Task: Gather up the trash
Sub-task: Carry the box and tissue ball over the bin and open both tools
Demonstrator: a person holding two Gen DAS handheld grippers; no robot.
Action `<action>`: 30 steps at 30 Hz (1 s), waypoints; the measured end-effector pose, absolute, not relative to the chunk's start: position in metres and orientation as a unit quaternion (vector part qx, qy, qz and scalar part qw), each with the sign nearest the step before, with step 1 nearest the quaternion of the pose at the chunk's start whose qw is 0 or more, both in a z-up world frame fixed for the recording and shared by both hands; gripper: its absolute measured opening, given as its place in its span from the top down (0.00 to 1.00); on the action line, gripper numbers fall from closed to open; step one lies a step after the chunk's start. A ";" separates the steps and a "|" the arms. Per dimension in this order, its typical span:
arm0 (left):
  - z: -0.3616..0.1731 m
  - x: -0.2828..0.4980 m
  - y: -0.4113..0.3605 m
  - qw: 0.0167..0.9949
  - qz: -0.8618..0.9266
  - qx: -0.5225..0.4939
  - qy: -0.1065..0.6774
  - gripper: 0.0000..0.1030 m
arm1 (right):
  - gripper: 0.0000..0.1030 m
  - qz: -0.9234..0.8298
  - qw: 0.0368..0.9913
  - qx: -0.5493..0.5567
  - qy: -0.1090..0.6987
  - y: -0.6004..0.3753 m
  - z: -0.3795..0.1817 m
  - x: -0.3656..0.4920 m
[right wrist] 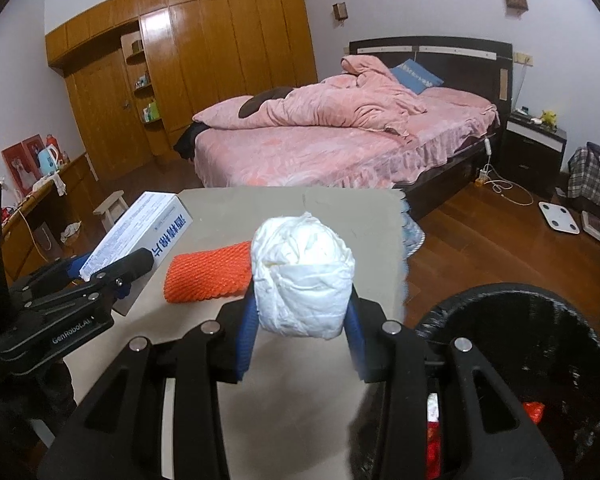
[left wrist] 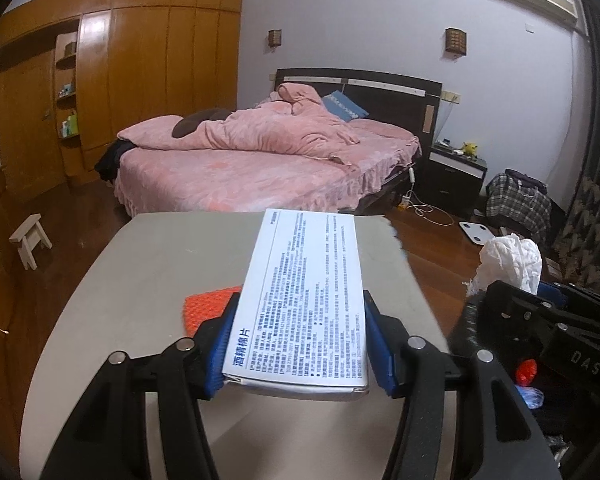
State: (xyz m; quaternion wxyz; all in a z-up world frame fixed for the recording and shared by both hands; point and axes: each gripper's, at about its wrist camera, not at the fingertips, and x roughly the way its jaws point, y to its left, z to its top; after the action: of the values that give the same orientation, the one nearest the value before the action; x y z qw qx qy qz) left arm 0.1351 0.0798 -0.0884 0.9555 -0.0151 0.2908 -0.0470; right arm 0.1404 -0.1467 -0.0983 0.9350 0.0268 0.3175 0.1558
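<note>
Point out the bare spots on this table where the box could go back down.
The table is bare along its far edge toward the bed, and on the near left, below the box. The orange foam net takes the middle. The bin stands off the right edge.

Reads "酒精棉片" in blue on the white box (left wrist: 300,300) clamped in the left claw (left wrist: 300,344); "DAS" on the right claw (right wrist: 302,332); "GenRobot.AI" along the left claw's side.
</note>
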 end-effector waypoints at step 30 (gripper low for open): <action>-0.071 0.091 -0.070 0.947 -0.192 0.021 0.256 0.47 | 0.63 0.024 0.954 0.056 0.293 -0.287 -0.093 0.061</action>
State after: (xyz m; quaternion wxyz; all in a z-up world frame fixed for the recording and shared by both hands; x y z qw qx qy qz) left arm 0.0907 -0.0701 -0.0714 0.9471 0.0214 0.2563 -0.1920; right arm 0.0614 -0.2872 -0.0929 0.9540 0.0561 0.2935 0.0245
